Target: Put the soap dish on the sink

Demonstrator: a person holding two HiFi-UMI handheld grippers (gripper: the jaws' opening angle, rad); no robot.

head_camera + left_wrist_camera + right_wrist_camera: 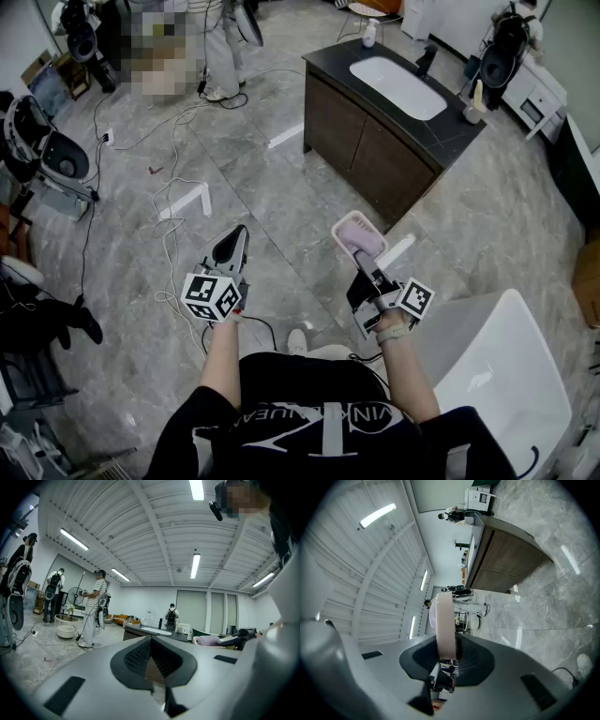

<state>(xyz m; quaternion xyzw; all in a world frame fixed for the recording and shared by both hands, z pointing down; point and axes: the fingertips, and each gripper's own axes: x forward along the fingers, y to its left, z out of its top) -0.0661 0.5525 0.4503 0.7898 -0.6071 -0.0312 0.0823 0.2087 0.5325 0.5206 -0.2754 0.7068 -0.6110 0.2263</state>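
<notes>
a pale lilac plastic soap dish (359, 234) with a raised rim is clamped by one edge in the right gripper (360, 259). it is held out ahead of the body with its hollow upward, presumably so that it can be carried over the grey marble-look floor (281, 197) and set down flat. the white oval sink (398, 86), set in a black-topped dark wood vanity (361, 141), stands well apart ahead, so the dish is judged to be in transit and not yet placed. the left gripper (234, 242) is held beside it, jaws closed together on nothing, apparently idle. the pinch is settled only in the right gripper view, where the rim is seen edge-on between the pads. the gap left to the sink is shown only in the head view.
</notes>
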